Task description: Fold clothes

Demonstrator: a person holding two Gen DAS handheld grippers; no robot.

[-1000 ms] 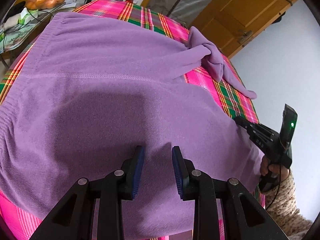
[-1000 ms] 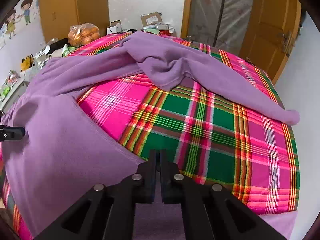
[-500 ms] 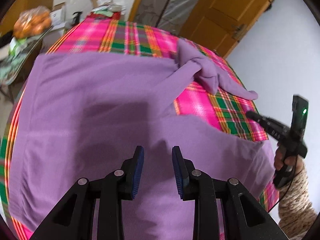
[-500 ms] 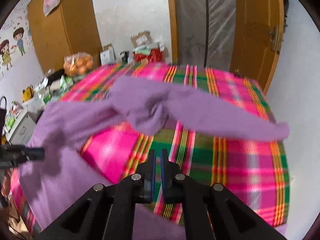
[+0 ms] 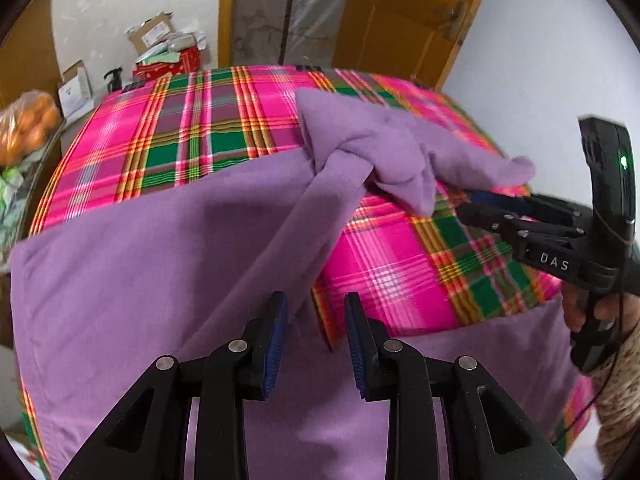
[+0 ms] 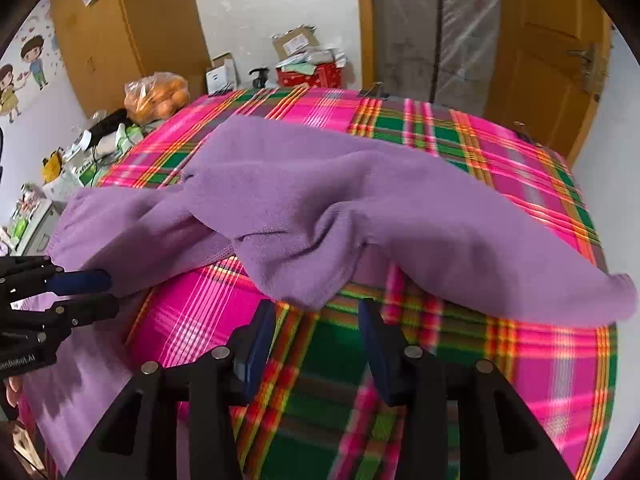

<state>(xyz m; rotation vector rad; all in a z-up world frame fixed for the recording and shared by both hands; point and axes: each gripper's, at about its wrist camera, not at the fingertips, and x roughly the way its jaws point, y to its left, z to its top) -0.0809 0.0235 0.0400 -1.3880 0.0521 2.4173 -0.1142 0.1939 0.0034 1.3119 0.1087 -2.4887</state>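
A purple fleece garment (image 5: 140, 260) lies on the plaid-covered table (image 5: 180, 128), its body hanging over the near edge. One sleeve (image 5: 400, 152) is crumpled across the plaid. My left gripper (image 5: 314, 312) is open above the garment's slanting edge with nothing between its fingers. My right gripper (image 5: 476, 206) comes in from the right, near the sleeve's end. In the right wrist view the right gripper (image 6: 316, 308) is open just short of the bunched sleeve (image 6: 480, 240) and the garment (image 6: 300, 184). There the left gripper (image 6: 108, 292) shows at the left, open over the purple cloth.
A bag of oranges (image 6: 158, 96), boxes (image 6: 296, 44) and a red box (image 6: 310, 76) stand past the far edge. A cluttered side table (image 6: 92, 140) is at the left. A wooden door (image 6: 548, 60) is at the back right. A hand (image 5: 580, 312) holds the right gripper.
The right gripper has gone from shut to open. The garment has slid toward the near edge, baring more plaid. Both grippers have drawn back and now face the crumpled sleeve.
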